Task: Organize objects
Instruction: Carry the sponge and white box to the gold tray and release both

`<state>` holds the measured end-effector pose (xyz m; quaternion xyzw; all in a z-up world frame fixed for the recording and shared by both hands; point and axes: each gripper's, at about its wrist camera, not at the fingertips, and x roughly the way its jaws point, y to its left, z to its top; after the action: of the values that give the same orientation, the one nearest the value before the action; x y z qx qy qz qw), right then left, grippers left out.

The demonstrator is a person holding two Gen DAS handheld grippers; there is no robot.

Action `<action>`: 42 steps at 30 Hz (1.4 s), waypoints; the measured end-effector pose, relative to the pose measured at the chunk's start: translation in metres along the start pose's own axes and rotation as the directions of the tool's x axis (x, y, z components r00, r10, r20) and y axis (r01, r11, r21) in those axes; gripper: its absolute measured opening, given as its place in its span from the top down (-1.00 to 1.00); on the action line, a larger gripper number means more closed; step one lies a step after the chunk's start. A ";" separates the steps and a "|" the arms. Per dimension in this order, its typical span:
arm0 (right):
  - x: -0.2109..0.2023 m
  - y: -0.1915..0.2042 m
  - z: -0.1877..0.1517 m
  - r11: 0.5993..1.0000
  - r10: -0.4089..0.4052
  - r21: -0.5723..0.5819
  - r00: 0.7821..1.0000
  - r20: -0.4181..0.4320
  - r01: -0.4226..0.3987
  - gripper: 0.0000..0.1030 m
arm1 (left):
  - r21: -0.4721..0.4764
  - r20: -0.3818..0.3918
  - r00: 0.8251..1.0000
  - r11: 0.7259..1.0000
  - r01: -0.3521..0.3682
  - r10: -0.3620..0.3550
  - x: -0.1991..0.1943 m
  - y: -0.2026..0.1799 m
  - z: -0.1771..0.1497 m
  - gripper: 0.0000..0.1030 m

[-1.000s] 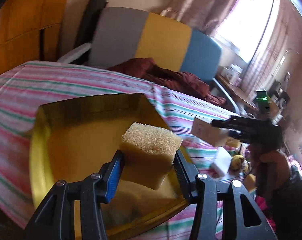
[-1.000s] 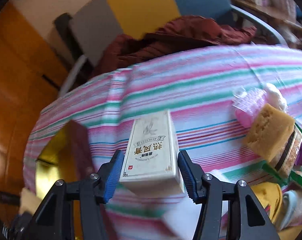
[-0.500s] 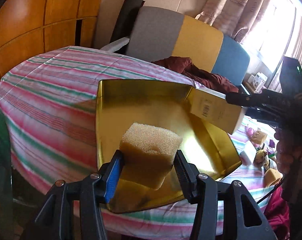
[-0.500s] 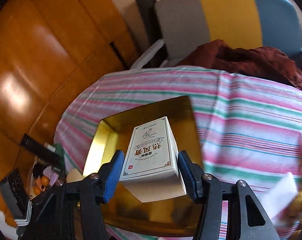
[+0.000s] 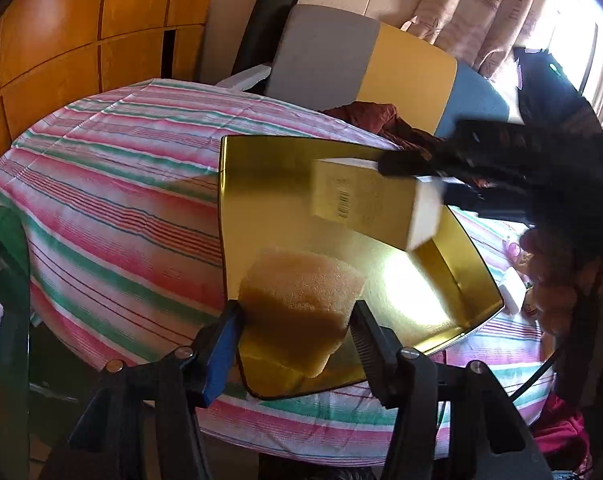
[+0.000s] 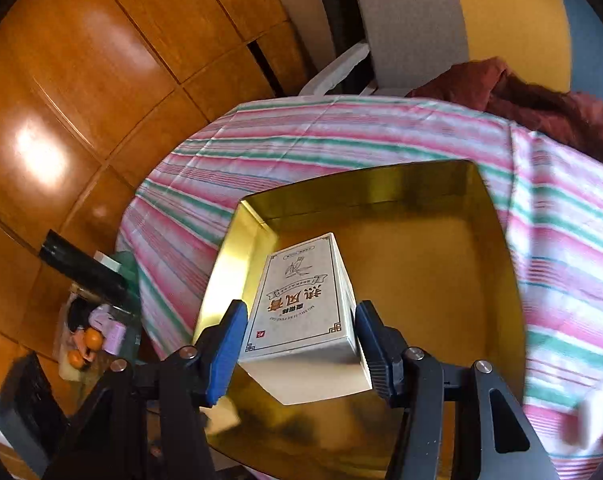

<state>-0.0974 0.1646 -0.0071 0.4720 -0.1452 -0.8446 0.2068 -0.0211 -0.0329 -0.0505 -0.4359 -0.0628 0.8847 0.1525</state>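
Note:
A gold tray (image 5: pixel 269 184) lies on the striped table. My left gripper (image 5: pixel 295 328) holds a tan sponge (image 5: pixel 301 292) over the tray's near corner. Its jaws are opening, but both pads still touch the sponge's sides. My right gripper (image 6: pixel 299 328) holds a white printed box (image 6: pixel 301 300) tilted above the tray (image 6: pixel 421 264), near its left wall. Those jaws are opening too, with the box still between the pads. The left wrist view shows the box (image 5: pixel 365 204) blurred over the tray's far side.
The striped tablecloth (image 5: pixel 121 184) covers a round table. Behind it stands a grey, yellow and blue chair (image 5: pixel 325 64) with a maroon cloth (image 5: pixel 365 114). A white block (image 5: pixel 513 292) and small toys lie right of the tray. A bag of items (image 6: pixel 89 340) sits on the floor.
The right gripper carried the box from above the bare cloth to above the gold tray. The left gripper moved along the tray with the sponge. Both sets of jaws stand slightly wider.

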 end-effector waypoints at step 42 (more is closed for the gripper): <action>-0.056 0.007 -0.071 0.946 -0.248 -0.174 0.956 0.159 0.274 -0.99 | 0.071 0.186 0.965 0.977 -0.203 0.187 -0.052 -0.049 0.023 -0.11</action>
<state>-0.0091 0.1826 0.0010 0.4065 -0.0117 -0.9046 0.1278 0.0010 -0.0032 0.0141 -0.3517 0.0064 0.9329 0.0779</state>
